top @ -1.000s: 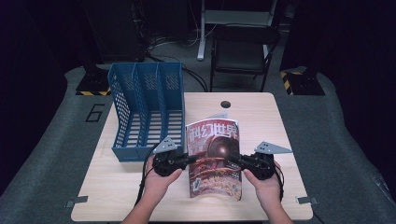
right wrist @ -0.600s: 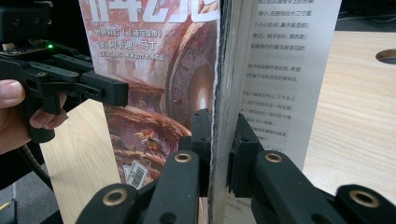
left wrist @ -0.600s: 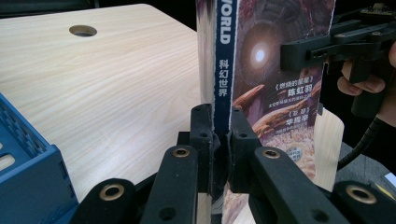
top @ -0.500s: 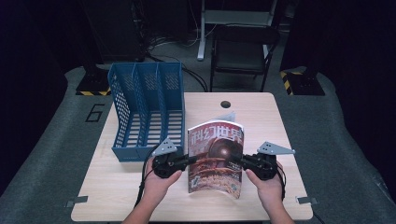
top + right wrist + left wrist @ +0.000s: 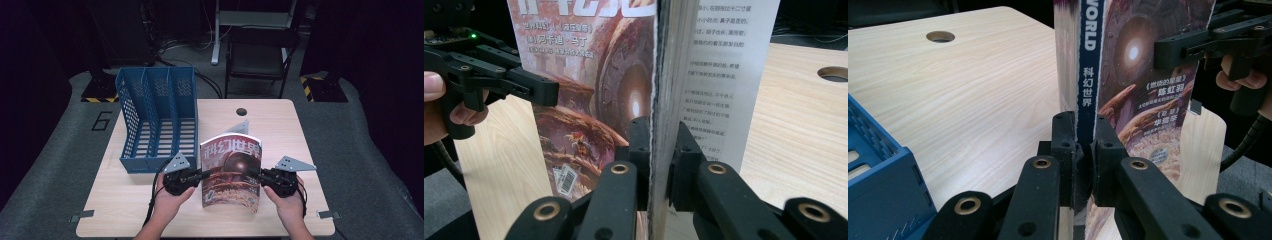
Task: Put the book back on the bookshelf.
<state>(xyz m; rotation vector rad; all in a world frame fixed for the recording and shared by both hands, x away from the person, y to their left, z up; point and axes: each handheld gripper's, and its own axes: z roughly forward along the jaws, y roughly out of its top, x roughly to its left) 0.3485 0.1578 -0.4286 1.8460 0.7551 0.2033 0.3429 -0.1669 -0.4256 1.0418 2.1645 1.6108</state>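
- Left gripper view: left gripper (image 5: 1083, 150) jaws clamped on the spine edge of the glossy science-fiction magazine with the red-brown planet cover (image 5: 1143, 95).
- Right gripper (image 5: 659, 150) pinches the open page edge opposite.
- Magazine stands upright above the pale wooden table (image 5: 280, 125), just right of the blue plastic three-slot file rack (image 5: 157, 120).
- Judgement: keep both grips level, avoid bowing the cover, then carry it left to a slot.
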